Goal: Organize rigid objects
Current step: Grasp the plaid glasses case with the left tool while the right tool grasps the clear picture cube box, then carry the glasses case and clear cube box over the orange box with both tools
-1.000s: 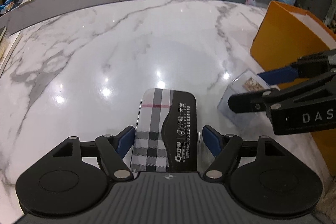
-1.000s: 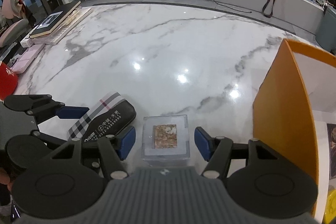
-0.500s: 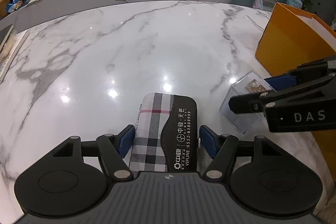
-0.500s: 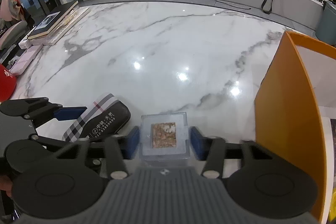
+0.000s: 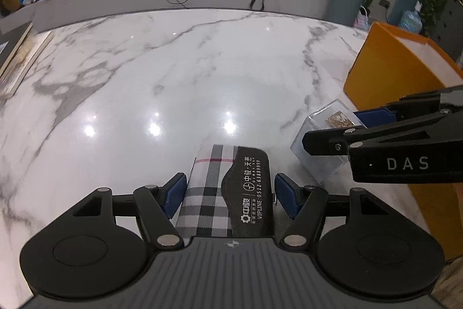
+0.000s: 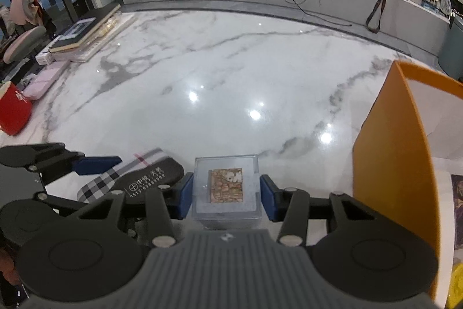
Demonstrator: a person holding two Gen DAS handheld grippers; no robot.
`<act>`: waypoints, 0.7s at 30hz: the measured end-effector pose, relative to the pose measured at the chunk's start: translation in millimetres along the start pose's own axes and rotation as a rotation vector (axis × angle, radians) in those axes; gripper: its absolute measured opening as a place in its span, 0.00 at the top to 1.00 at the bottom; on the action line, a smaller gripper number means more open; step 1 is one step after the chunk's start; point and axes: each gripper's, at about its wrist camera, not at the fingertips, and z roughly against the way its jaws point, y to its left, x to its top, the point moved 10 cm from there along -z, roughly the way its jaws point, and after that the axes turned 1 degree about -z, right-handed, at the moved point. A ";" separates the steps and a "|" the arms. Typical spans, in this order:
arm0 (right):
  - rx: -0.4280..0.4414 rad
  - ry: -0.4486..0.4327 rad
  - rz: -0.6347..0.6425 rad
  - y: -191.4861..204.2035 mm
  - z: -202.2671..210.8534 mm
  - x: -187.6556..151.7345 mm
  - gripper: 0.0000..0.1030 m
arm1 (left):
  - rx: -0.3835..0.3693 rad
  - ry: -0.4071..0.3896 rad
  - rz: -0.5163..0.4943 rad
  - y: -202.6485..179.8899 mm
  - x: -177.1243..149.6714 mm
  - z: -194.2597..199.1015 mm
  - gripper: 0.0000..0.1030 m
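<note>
The left gripper (image 5: 230, 194) clasps a plaid-and-black glasses case (image 5: 228, 193) between its blue pads, low over the near part of the white marble table (image 5: 173, 71). Just to its right, the right gripper (image 6: 225, 197) grips a clear plastic cube (image 6: 226, 187) holding a brown patterned square, beside the orange box (image 6: 393, 164) at the table's right.

Marble table (image 6: 231, 71) ahead open; orange box (image 6: 387, 158) blocks right.

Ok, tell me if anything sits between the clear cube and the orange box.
Nothing visible does. The clear cube, gripped by the right gripper, has only bare marble table between it and the orange box to its right.
</note>
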 end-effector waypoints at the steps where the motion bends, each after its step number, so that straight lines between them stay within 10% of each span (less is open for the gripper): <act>1: 0.005 -0.006 0.000 0.6 3.4 0.1 0.53 | 0.001 -0.001 0.008 -0.6 -1.1 3.6 0.25; 21: 0.060 -0.154 -0.128 -20.6 104.1 -2.4 0.53 | 0.063 -0.103 -0.205 -64.1 34.5 86.4 0.25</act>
